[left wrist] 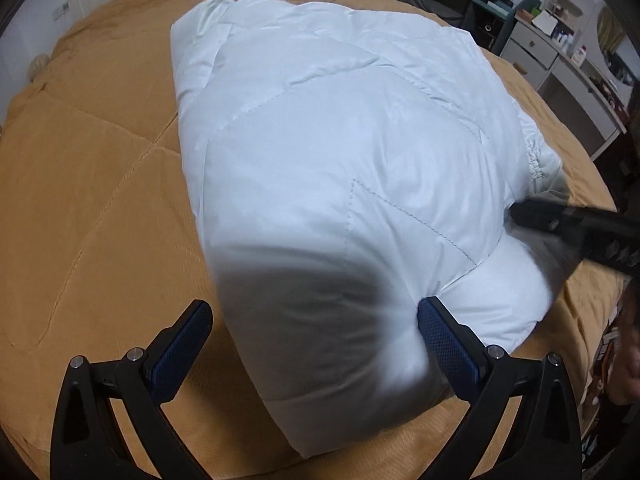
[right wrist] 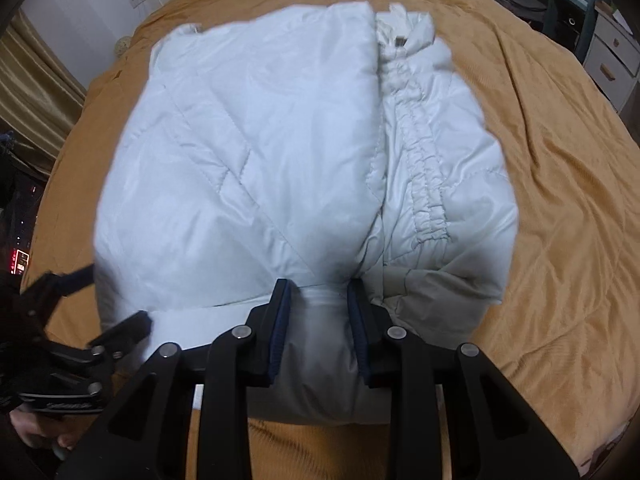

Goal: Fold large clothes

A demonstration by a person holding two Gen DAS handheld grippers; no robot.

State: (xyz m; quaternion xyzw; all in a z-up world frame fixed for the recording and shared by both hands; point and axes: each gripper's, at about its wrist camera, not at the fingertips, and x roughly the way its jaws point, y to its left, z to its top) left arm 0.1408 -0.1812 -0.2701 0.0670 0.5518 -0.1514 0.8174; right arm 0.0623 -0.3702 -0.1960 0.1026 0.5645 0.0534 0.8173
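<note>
A puffy white quilted jacket [left wrist: 340, 152] lies on the orange bedspread [left wrist: 88, 184], its sides folded in. In the right wrist view the jacket [right wrist: 248, 152] shows a gathered seam strip down its right half. My left gripper [left wrist: 314, 318] is open, its fingers wide apart on either side of the jacket's near bulge. My right gripper [right wrist: 318, 300] is shut on a thick bunch of the jacket's near edge. The right gripper also shows at the right of the left wrist view [left wrist: 576, 228]. The left gripper shows at the lower left of the right wrist view [right wrist: 100, 296].
The orange bedspread [right wrist: 560, 184] covers the whole bed around the jacket. White drawers and cluttered shelves [left wrist: 560, 52] stand beyond the bed's far right side. A curtain [right wrist: 36, 96] hangs at the left. A white wall with a socket [left wrist: 60, 10] is behind the bed.
</note>
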